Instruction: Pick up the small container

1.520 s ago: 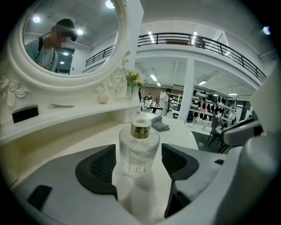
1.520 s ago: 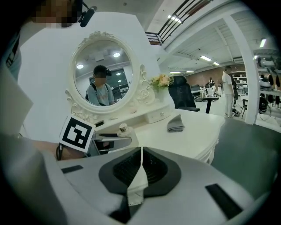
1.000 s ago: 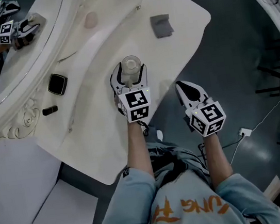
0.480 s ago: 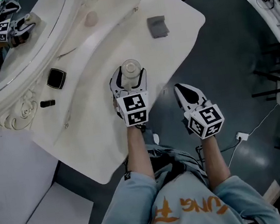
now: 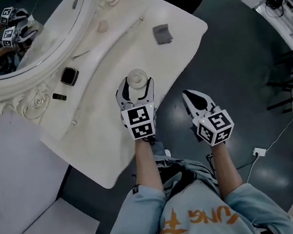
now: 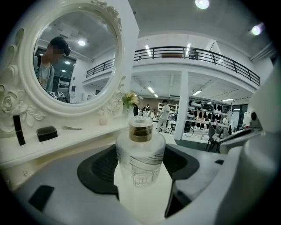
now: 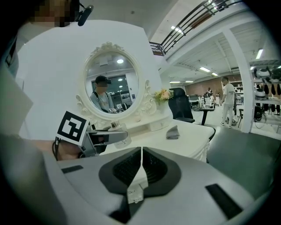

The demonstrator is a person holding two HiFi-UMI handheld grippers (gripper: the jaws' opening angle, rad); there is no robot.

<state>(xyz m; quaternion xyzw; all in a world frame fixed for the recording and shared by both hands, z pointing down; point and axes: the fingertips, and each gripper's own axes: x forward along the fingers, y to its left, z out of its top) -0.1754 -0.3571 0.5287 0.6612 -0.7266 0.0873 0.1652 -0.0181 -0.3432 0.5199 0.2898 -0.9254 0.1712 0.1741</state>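
Between the jaws of the left gripper (image 5: 137, 88), which clamp its frosted sides, the small container (image 6: 140, 151) stands upright over the tabletop (image 5: 110, 130), close to the near edge. Whether it touches the surface cannot be told. Just beyond that edge hangs the right gripper (image 5: 196, 100), jaws pressed together on nothing. A grey cloth (image 5: 162, 34) lies near the far corner, and a black case (image 5: 69, 75) sits by the mirror (image 5: 32, 43).
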